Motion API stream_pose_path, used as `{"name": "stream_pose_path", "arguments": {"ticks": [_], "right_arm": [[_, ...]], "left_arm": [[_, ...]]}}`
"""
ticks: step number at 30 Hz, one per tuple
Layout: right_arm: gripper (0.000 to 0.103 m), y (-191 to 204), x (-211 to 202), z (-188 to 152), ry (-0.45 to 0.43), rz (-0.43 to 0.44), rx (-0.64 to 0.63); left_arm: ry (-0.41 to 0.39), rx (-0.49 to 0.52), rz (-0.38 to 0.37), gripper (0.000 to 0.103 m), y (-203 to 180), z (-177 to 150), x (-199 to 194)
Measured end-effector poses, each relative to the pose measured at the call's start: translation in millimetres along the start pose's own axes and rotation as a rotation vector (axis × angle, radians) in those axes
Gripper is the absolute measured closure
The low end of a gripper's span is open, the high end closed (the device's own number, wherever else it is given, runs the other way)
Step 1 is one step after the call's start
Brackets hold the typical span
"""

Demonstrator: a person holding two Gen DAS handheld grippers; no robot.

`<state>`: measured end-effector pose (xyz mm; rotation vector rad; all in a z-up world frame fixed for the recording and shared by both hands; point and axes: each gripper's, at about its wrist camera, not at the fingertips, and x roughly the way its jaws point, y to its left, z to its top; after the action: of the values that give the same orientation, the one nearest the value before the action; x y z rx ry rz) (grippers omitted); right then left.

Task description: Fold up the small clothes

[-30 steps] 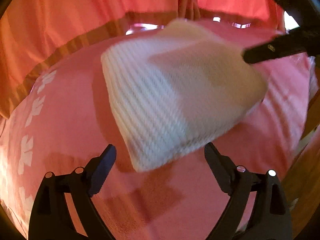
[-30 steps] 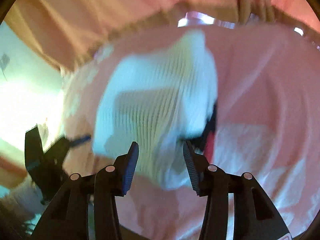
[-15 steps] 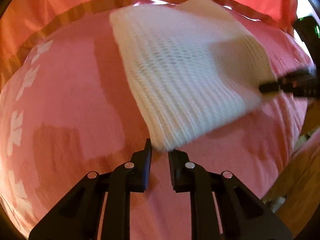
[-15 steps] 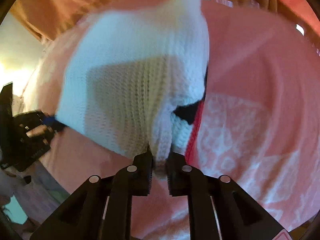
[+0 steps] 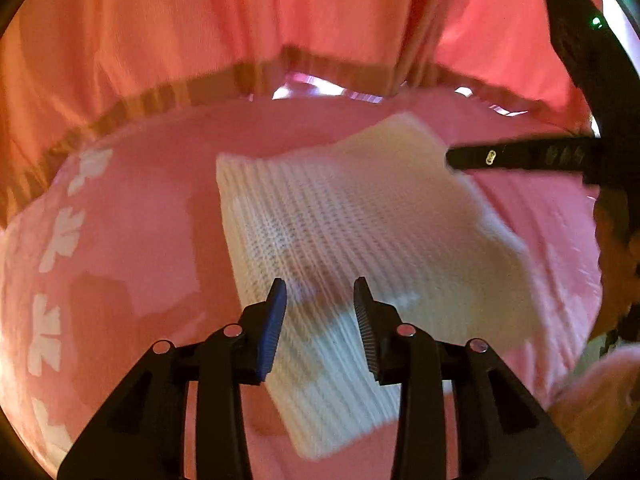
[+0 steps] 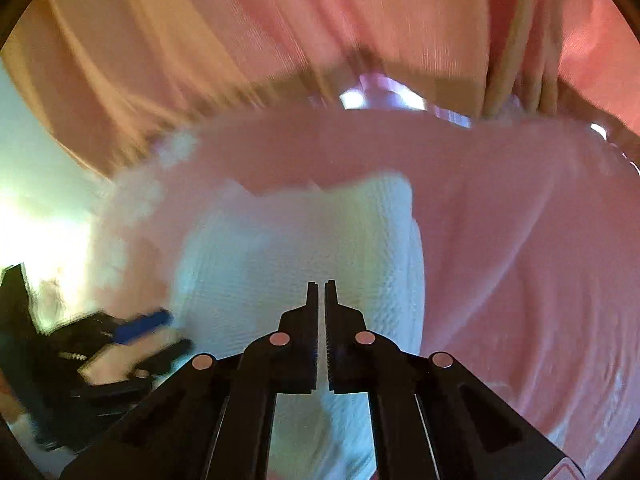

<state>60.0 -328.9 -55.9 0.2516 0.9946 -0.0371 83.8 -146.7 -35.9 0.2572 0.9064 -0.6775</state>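
- The left tongs (image 5: pixel 320 320) stand apart and are opening; the white knit garment (image 5: pixel 360 248) shows in the gap between them, but no pad presses on it.
- The right tongs (image 6: pixel 321 308) are closed, jaws nearly touching; I see no cloth pinched between them.
- The garment lies on the pink bedspread (image 5: pixel 132 220), below both tongs. Its near edge is hidden behind the tongs, and blur smears its outline.
- A pink curtain (image 5: pixel 160 40) hangs behind the bed.
- At the right edge, a hand (image 5: pixel 596 392) is cut off.
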Motion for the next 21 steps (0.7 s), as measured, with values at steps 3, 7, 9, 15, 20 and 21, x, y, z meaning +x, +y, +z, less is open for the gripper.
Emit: {"name": "stream_pose_path", "arguments": {"ticks": [3,7,9,15,20,21], "right_arm": [[0.103,-14,30,-7,0.067,-0.046,0.029],[0.101,-9,-16,-8,-0.029,0.002,0.022],[0.101,-9,-9,-17,0.009,-0.022,-0.002],[0.101,-11,-12,-31,0.020,-0.025,-0.007],[0.103,3,6,-64,0.105,-0.098,-0.141],[0.103,3,7,-66,0.100,-0.105,-0.146]], "left_arm": [[0.000,-0.003,0.027,0.067,1,3,17],[-0.007,0.004,0.052,0.067,-3,1,15],[-0.006,-0.005,0.050,0.066,-2,2,17],[-0.007,0.009,0.070,0.065,-7,1,18],[-0.006,0.002,0.070,0.065,-8,1,18],[-0.004,0.005,0.065,0.065,-9,0,18]]}}
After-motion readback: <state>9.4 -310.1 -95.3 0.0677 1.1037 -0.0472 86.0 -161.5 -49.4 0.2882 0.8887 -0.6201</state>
